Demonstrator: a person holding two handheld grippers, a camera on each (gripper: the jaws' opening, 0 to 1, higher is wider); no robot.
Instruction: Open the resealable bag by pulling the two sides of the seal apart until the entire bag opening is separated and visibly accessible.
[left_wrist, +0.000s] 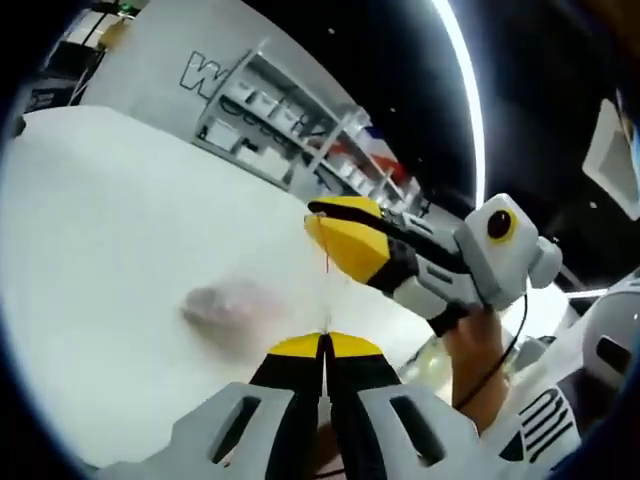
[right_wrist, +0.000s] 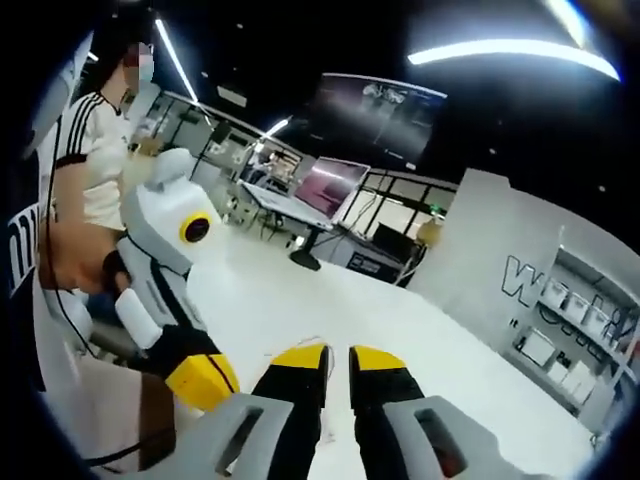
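The clear resealable bag (left_wrist: 326, 262) is almost invisible. I see it edge-on as a thin line with a short red strip, stretched between the two grippers above the white table (left_wrist: 120, 220). My left gripper (left_wrist: 323, 343) is at the bottom of the left gripper view, its yellow tips pressed together on the bag's lower edge. My right gripper (left_wrist: 316, 224) comes in from the right, with its tips closed at the red strip. In the right gripper view my right gripper (right_wrist: 338, 358) shows a narrow gap between its tips. The left gripper (right_wrist: 205, 383) sits close at its left.
A blurred pinkish-grey patch (left_wrist: 225, 305) lies on the table below the bag. A white wall with shelving (left_wrist: 290, 130) stands at the table's far side. A hand (left_wrist: 480, 360) holds the right gripper. A person in a white striped shirt (right_wrist: 95, 150) is at the left, with desks and screens (right_wrist: 330, 185) behind.
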